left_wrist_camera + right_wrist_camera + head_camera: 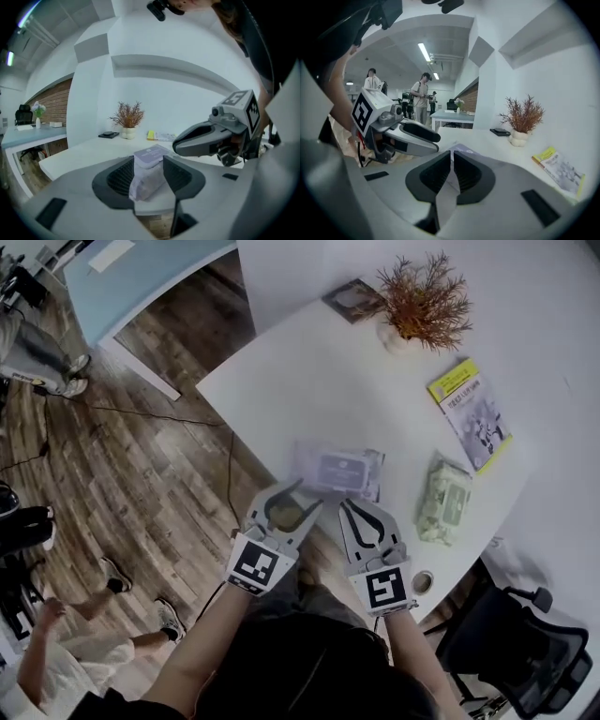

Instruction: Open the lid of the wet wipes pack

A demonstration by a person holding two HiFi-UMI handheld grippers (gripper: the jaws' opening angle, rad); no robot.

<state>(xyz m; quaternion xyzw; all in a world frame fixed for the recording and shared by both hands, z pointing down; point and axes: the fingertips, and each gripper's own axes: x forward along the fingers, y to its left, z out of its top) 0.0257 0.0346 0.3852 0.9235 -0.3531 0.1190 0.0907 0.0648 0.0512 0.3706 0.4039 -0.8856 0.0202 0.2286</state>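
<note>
A purple wet wipes pack (337, 469) lies flat on the white table (281, 381) near its front edge, its lid down. My left gripper (309, 495) stands open just short of the pack's near left corner. In the left gripper view the pack (149, 174) shows in the gap between the jaws, and the pads do not press on it. My right gripper (349, 506) hovers at the pack's near edge beside the left one. Its jaws stand almost together with nothing between them, and the pack (463, 150) peeks out beyond them.
A green wipes pack (442, 501) lies right of the purple one, with a yellow booklet (469, 413) and a potted dry plant (422, 306) further back. A tape roll (423, 582) sits at the table edge. An office chair (525, 643) stands at right; a person (75, 643) at lower left.
</note>
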